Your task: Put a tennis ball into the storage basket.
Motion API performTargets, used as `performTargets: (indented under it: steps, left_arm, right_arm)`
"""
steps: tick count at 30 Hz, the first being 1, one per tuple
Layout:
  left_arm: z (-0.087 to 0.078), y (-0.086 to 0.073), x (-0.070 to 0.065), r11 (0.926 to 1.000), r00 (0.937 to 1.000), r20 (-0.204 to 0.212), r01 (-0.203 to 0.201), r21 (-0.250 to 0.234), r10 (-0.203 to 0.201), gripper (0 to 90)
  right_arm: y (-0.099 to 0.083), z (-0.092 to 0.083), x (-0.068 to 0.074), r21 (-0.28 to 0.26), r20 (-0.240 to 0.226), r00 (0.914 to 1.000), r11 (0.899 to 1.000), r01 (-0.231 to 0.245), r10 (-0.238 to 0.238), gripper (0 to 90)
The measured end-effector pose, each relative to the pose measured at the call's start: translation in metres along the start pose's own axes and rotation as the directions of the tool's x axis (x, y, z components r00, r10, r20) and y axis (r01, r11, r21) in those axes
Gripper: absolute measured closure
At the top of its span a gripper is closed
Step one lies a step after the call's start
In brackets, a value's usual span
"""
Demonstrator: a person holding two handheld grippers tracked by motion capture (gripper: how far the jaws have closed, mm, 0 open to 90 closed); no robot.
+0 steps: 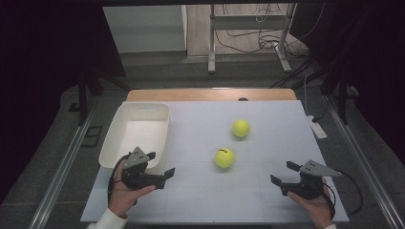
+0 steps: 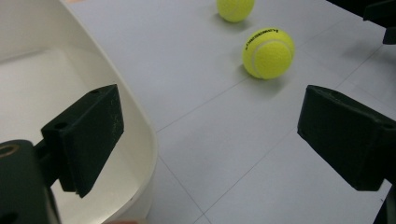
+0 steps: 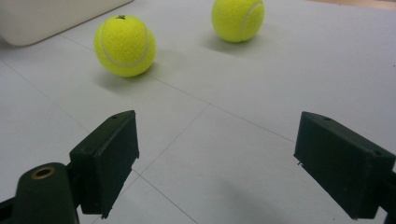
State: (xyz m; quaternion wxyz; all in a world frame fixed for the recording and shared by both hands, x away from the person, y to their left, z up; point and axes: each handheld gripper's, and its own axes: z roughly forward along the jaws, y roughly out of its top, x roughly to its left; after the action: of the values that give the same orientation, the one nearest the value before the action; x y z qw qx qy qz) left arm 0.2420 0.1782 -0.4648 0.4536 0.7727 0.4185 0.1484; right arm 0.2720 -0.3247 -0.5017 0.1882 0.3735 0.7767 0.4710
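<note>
Two yellow tennis balls lie on the white table: the near ball (image 1: 224,158) (image 2: 268,52) (image 3: 124,45) at the centre and the far ball (image 1: 240,128) (image 2: 235,9) (image 3: 238,19) behind it. My left gripper (image 1: 160,164) (image 2: 210,135) is open at the near right corner of the white tub (image 1: 136,133) (image 2: 116,112), one jaw over the tub's rim. My right gripper (image 1: 284,173) (image 3: 217,163) is open near the table's front right, pointing left toward the balls, nothing between its jaws.
The tub (image 3: 51,16) is empty and stands at the table's left. A wooden strip (image 1: 210,94) borders the table's far edge. A small white device (image 1: 317,129) lies at the right edge. Table legs and cables (image 1: 248,38) are on the floor beyond.
</note>
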Motion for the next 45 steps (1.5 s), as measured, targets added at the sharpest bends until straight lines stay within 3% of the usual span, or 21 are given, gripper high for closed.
performTargets:
  steps: [22,37,45]
  left_arm:
    - [0.010,0.014,-0.001,0.9998,0.9991,0.040,0.010,0.018,-0.010,7.2]
    - [0.016,0.026,-0.003,0.9999,0.9987,0.050,-0.004,0.012,0.004,7.1]
    - [0.027,0.029,-0.009,0.9986,0.9963,0.083,-0.027,0.046,0.023,7.1]
  right_arm:
    - [-0.001,0.002,0.001,0.016,0.002,0.9999,1.000,0.010,-0.010,14.0]
    - [-0.002,0.002,0.001,0.020,0.009,0.9998,1.000,0.017,-0.017,14.0]
    - [-0.002,0.002,0.001,0.019,0.009,0.9999,1.000,0.014,-0.014,14.0]
